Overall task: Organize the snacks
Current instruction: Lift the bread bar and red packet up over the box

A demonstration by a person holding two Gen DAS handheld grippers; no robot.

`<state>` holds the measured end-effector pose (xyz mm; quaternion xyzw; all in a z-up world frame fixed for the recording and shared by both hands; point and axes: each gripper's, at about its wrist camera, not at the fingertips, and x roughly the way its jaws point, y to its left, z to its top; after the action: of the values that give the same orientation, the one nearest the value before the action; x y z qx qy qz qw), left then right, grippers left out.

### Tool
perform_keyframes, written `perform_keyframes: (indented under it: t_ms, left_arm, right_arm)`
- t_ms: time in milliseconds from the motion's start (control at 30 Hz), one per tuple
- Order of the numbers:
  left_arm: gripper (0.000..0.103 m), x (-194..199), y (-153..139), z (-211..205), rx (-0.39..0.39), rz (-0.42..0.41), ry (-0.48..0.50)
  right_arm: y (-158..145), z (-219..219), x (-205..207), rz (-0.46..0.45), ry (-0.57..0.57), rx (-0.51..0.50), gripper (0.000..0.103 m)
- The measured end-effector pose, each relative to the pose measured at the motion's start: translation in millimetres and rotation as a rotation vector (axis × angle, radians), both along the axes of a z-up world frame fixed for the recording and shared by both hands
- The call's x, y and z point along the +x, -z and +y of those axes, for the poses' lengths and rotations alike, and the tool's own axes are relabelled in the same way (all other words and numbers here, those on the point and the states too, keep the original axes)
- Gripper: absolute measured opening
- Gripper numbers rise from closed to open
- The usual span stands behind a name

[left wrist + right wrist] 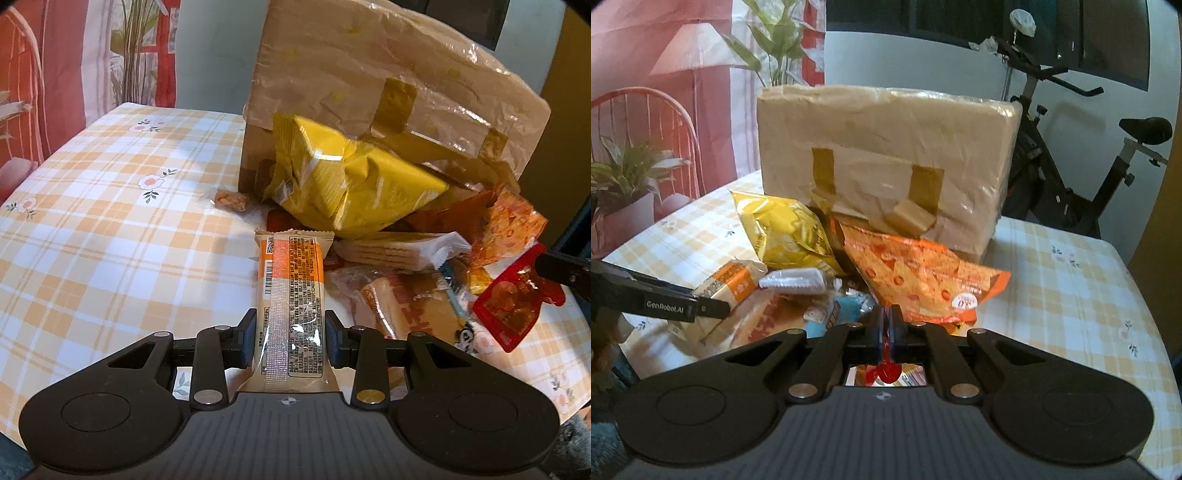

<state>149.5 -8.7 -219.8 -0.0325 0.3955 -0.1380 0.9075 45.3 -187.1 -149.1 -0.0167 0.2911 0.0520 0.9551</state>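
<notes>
Seen from the left wrist: left gripper [290, 334] clamped on both long sides of a cream and orange snack bar [290, 295], printed back facing up, far end of the bar reaching toward the snack pile. Around it, a table with a yellow checked cloth [110, 206] with small flowers. Behind the bar, a big yellow crisp bag [343, 177] leaning against a tall box wrapped in beige plastic [369, 74], strips of brown tape on its front. Right of the bar, a white pack of wafers [399, 253], below it a clear bag with a pale bread roll [384, 306], further right an orange crisp bag [513, 225]. At the right edge, black fingers of the right gripper [546, 267] pinching the corner of a small red sachet [509, 306], sachet hanging free above the cloth. Left of the box, one small brown snack piece [231, 199] lying alone on the cloth. Seen from the right wrist: right gripper [886, 325] closed tight, only a thin red edge of the sachet [886, 373] between the pads and a red part visible below them. Just ahead, orange crisp bag [919, 280] and yellow bag [786, 229] resting against the beige box [886, 147]. At left, left gripper [701, 306] holding the snack bar [727, 284], white wafer pack [794, 280] just beside. Exercise bike [1071, 166] behind the table at right.
</notes>
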Motion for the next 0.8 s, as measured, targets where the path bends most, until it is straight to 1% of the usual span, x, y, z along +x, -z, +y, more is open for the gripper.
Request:
perform_keyframes:
  t_ms: [200, 367, 567, 667, 800]
  left_arm:
    - [0.038, -6.4, -12.5, 7.2, -0.041, -0.008, -0.027]
    - [0.038, -9.3, -24.5, 17.1, -0.035, -0.023, -0.081]
    - [0.038, -8.6, -56.1, 32.6, -0.010, -0.119, -0.141]
    - [0.038, -2.3, -73.4, 34.4, -0.016, -0.140, -0.140]
    - [0.038, 3.0, -98.3, 30.9, 0.001, -0.216, -0.127]
  right_arm:
    - [-12.2, 3.5, -1.1, -0.041, -0.025, 0.005, 0.003]
    - [-22.1, 9.2, -0.3, -0.076, -0.051, -0.007, 0.003]
    - [-41.3, 13.5, 1.3, -0.138, -0.083, -0.028, 0.003]
    - [-53.2, 12.3, 4.6, -0.175, -0.088, -0.032, 0.003]
    - [-68.7, 10.2, 11.7, -0.224, -0.101, -0.043, 0.003]
